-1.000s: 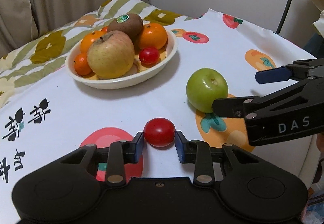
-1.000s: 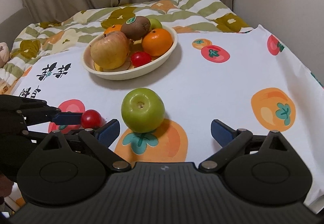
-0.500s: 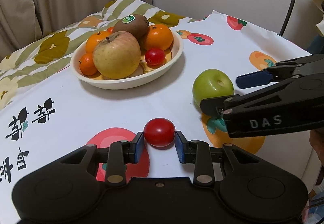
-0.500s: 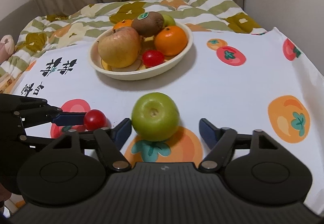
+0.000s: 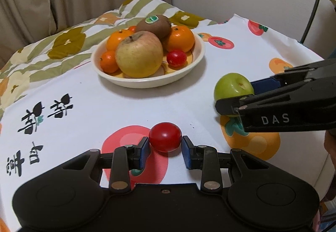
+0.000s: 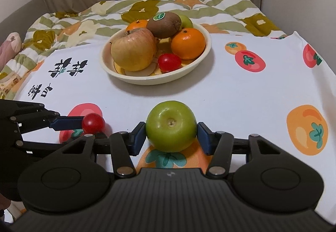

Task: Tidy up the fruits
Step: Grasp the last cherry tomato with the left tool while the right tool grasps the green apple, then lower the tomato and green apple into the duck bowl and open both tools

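Both tools are matte black plastic with blue pads [image 5: 144, 152] and silver rivets; the right gripper [image 5: 235, 95] bears white "DAS" lettering, the left gripper [image 5: 165, 149] round recessed discs.

Printed tablecloth [image 6: 241, 93] bears fruit bowl [image 6: 195, 65], green apple [image 6: 171, 129], tomato [image 5: 165, 137].

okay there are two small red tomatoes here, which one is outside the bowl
The tomato between the pads of the left hand-held gripper, over a red print on the tablecloth. The other tomato lies inside the bowl beside the oranges.
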